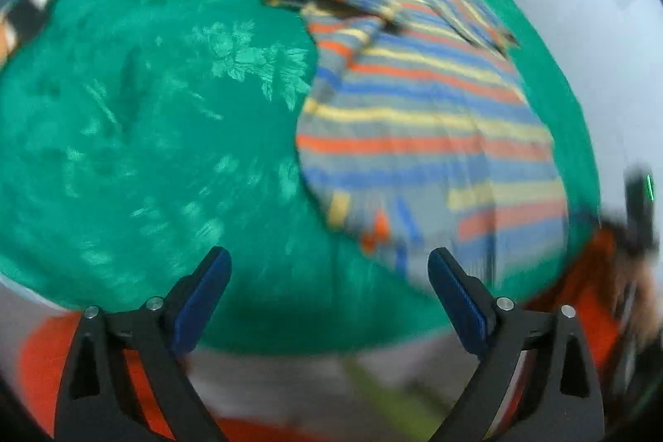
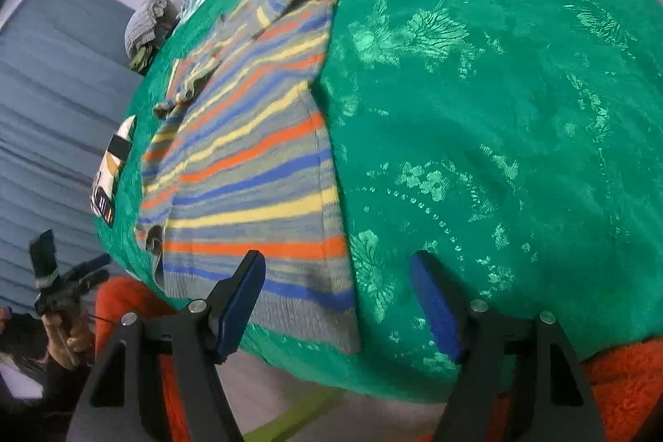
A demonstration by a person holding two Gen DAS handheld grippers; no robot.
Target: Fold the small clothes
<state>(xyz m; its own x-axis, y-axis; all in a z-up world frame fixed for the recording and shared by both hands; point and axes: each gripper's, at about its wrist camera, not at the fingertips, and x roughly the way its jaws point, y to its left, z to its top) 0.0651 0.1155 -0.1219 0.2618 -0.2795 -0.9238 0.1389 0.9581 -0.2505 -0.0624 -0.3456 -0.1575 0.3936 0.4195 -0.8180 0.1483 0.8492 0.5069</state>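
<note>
A small knitted sweater [image 2: 248,152] with orange, blue, yellow and grey stripes lies flat on the green patterned tablecloth [image 2: 497,110], one sleeve folded over its body. My right gripper [image 2: 337,264] hovers open above the sweater's near hem corner, and its pads press on nothing. In the blurred left wrist view the sweater [image 1: 422,119] lies to the right. My left gripper [image 1: 329,259] is wide open over bare green cloth [image 1: 145,110] by the table's near edge, with nothing between its fingers. In the right wrist view the left gripper [image 2: 89,270] shows at the lower left, held by a hand.
A black, white and orange card [image 2: 114,168] lies on the cloth left of the sweater. A grey cloth bundle [image 2: 145,23] and a blue-grey padded surface [image 2: 49,90] sit beyond the table's left edge. Orange fabric [image 2: 621,392] lies under the near edge.
</note>
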